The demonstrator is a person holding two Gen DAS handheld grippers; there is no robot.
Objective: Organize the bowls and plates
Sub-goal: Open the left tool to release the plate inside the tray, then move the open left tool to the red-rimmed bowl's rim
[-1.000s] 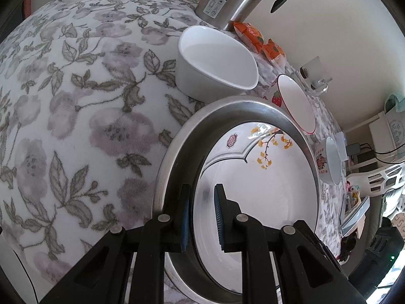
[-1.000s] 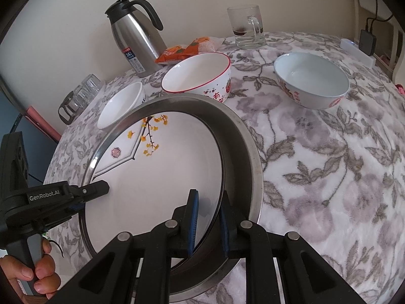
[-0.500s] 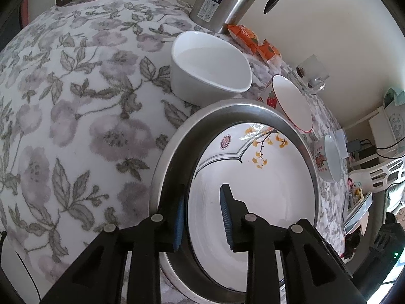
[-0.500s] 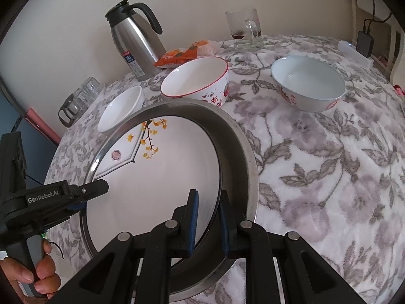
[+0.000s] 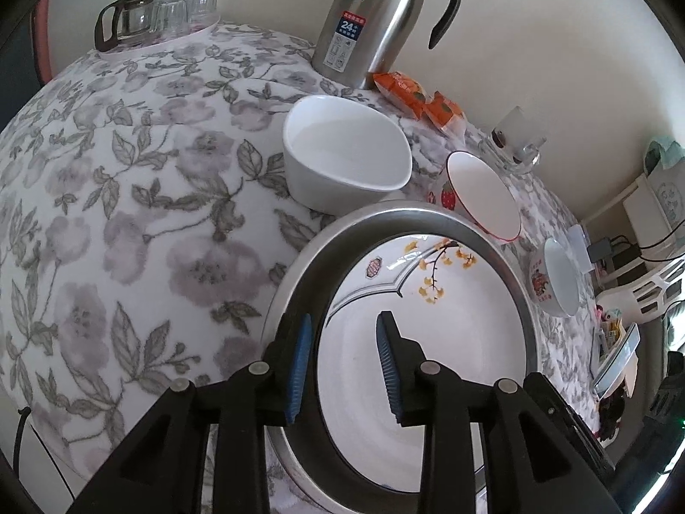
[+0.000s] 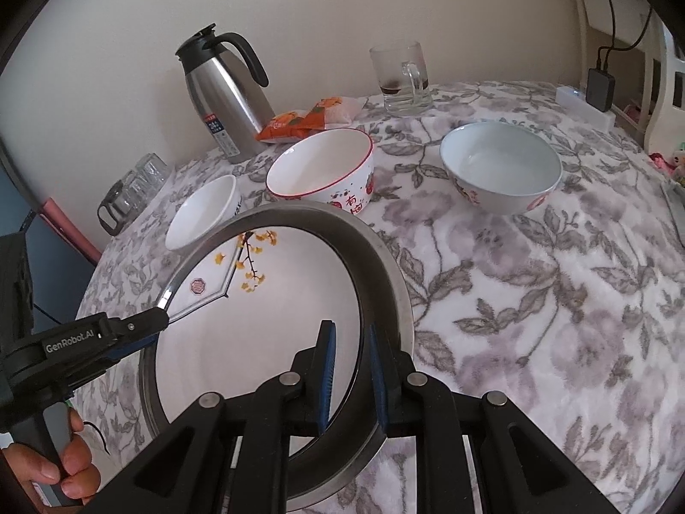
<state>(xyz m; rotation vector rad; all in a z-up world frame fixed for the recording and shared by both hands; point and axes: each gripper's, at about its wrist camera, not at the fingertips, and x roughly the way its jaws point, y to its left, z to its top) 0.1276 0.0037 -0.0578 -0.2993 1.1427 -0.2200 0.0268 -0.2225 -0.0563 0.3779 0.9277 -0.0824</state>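
Two plates are stacked already: the white plate sits inside the steel plate on the tabletop. The right tongs pinch the white plate's near rim; the left tongs are opening, straddling its other edge without pressing. Farther back, three bowls stand apart, unstacked: the plain bowl, the red-rimmed bowl and the pale bowl.

"GenRobot.AI" on the left hand-held gripper; "24" on the steel jug's label.
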